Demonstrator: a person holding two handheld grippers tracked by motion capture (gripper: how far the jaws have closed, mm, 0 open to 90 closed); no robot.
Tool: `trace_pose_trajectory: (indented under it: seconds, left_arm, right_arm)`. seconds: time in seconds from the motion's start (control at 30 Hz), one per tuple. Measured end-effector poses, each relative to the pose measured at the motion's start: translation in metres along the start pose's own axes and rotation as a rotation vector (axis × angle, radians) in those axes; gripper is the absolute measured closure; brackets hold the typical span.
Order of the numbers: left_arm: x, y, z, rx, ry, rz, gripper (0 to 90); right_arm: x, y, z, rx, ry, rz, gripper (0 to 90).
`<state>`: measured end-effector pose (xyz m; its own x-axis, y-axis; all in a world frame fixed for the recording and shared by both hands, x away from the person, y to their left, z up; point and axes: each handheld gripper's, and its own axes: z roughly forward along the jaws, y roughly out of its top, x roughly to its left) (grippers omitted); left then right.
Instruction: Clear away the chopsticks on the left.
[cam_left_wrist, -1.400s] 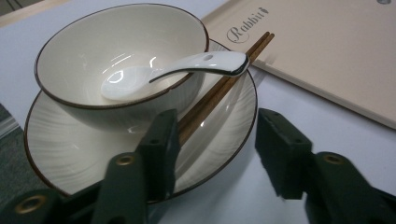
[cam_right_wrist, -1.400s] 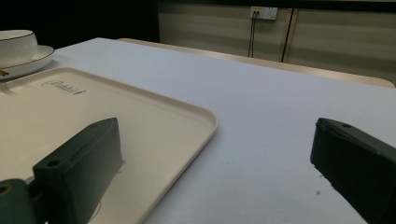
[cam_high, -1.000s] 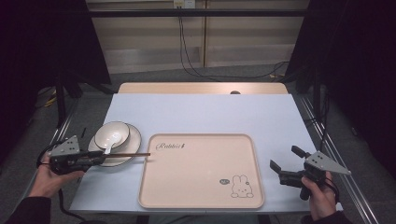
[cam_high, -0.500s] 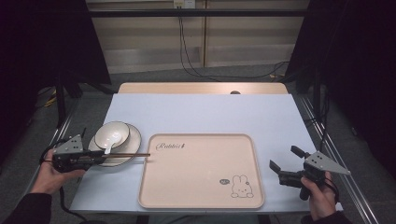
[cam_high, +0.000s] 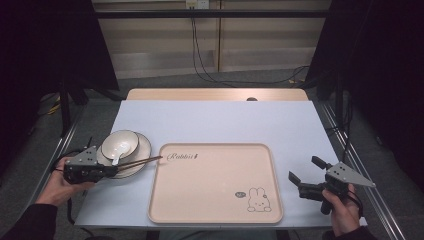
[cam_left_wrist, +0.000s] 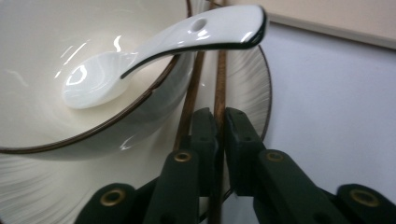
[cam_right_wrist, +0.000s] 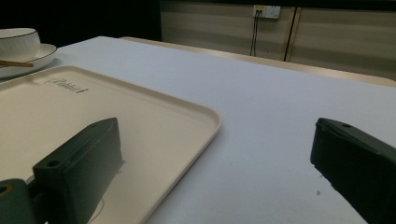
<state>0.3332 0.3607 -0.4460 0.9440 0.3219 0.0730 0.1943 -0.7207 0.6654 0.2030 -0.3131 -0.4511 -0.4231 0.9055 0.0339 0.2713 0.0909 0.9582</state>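
Up close, the left hand-held gripper (cam_left_wrist: 219, 126) has just clamped onto one chopstick (cam_left_wrist: 218, 88).

We count two chopsticks (cam_left_wrist: 205, 93), one white spoon (cam_left_wrist: 154, 51), one bowl (cam_high: 120, 144) and one plate (cam_high: 142, 152) on the table, alongside one beige tray (cam_high: 215, 185) and two handheld grippers, left (cam_high: 111, 171) and right (cam_high: 305, 175).

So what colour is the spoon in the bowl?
The spoon is shiny white with a thin dark edge, resting in the bowl; the left gripper view shows it best.
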Motion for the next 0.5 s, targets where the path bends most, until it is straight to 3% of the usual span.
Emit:
trace_pose_trajectory:
  seconds: [0.1,0.33,0.5]
  left_arm:
    - [-0.0004,0.0006,-0.0003,-0.003,-0.012,0.0,85.0]
    - [-0.0029,0.0004,-0.0049,-0.031,-0.017,-0.052,85.2]
    - [-0.0072,0.0005,-0.0096,-0.08,-0.027,-0.098,85.3]
  right_arm:
    - [0.0003,0.0001,0.0002,-0.001,-0.002,0.002,1.7]
    - [0.0001,0.0001,0.0002,-0.002,-0.002,0.002,1.7]
    - [0.0003,0.0004,0.0001,-0.003,0.001,0.001,1.7]
